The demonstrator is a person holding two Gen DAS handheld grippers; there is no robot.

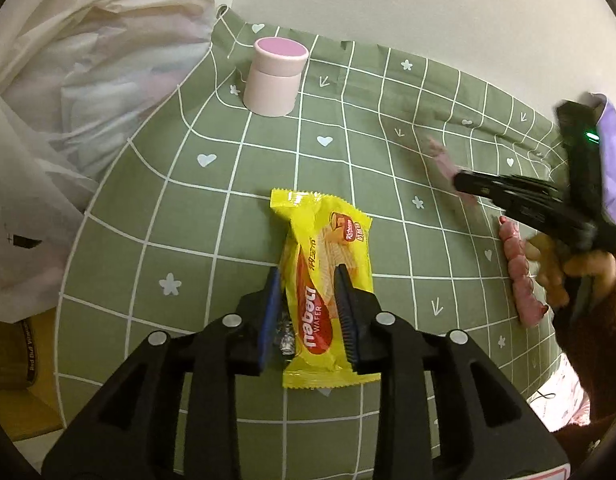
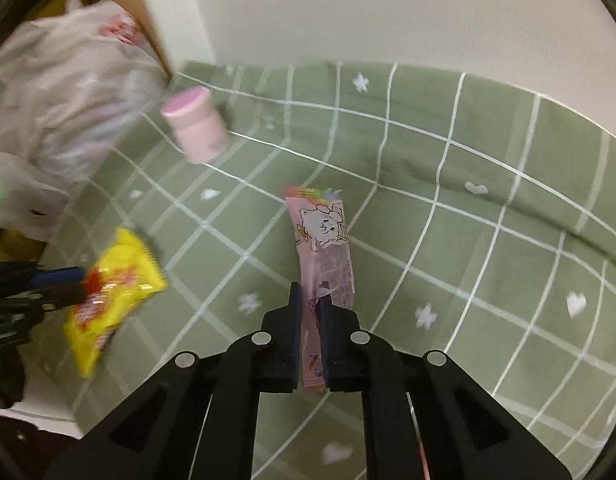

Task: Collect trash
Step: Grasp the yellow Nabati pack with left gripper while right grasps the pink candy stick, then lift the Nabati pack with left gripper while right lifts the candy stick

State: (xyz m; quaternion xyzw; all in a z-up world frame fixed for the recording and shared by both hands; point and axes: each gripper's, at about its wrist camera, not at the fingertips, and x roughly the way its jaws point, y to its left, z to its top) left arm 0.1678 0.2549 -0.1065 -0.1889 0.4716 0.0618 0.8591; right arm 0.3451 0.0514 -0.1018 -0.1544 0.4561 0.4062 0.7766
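Note:
My left gripper [image 1: 308, 276] is shut on a yellow wafer wrapper [image 1: 324, 256] and holds it above the green checked tablecloth [image 1: 187, 216]. My right gripper [image 2: 311, 294] is shut on a pink cartoon wrapper [image 2: 324, 240] and holds it over the cloth. In the left wrist view the right gripper [image 1: 464, 182] shows blurred at the right with the pink wrapper [image 1: 442, 160] in it. In the right wrist view the left gripper [image 2: 73, 284] and yellow wrapper [image 2: 111, 292] show blurred at the left. A white plastic bag [image 1: 67, 80] stands at the left.
A pink round lidded container [image 1: 273, 76] stands on the cloth near the back wall, next to the bag [image 2: 55, 128]. A pink sausage-like strip [image 1: 520, 276] lies at the cloth's right side. A cardboard box [image 2: 139, 8] stands behind the bag.

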